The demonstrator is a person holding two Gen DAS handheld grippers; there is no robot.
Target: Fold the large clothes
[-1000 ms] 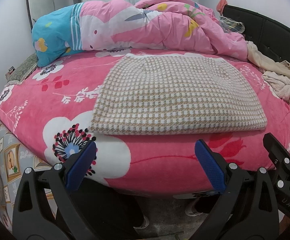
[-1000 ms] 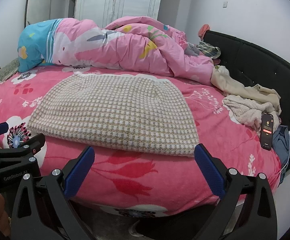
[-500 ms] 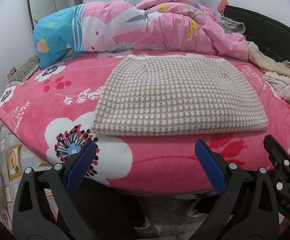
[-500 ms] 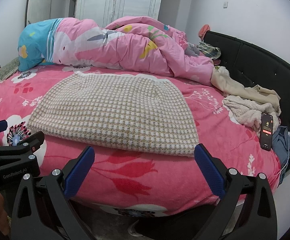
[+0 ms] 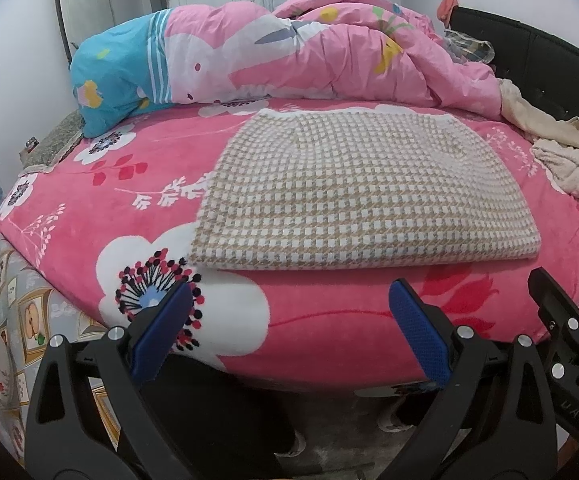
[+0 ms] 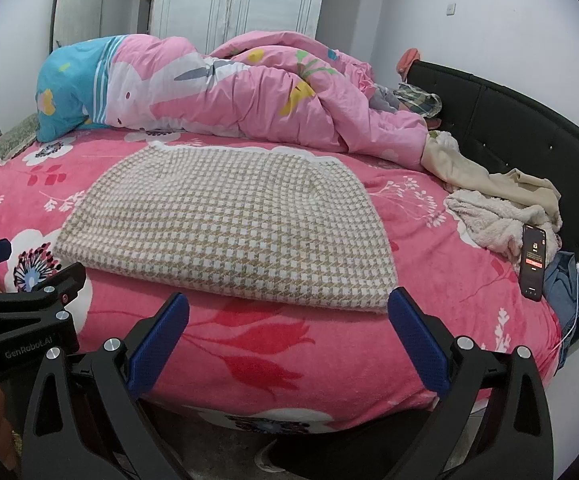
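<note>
A beige and white houndstooth garment (image 5: 353, 196) lies folded flat on the pink floral bed; it also shows in the right wrist view (image 6: 229, 228). My left gripper (image 5: 289, 332) is open and empty, off the bed's near edge below the garment's left half. My right gripper (image 6: 287, 340) is open and empty, off the near edge below the garment's right corner. Neither touches the garment. The right gripper's body (image 5: 561, 320) shows at the right of the left wrist view, and the left gripper's body (image 6: 21, 312) at the left of the right wrist view.
A bunched pink and blue duvet (image 5: 289, 52) lies across the far side of the bed. Cream clothes (image 6: 497, 204), a phone (image 6: 533, 262) and a blue garment (image 6: 565, 280) lie at the right by the black headboard (image 6: 529, 120). A white wardrobe (image 6: 241, 0) stands behind.
Both grippers have stayed open and almost still. The left wrist view has shifted very slightly, so the garment sits a touch further right.
</note>
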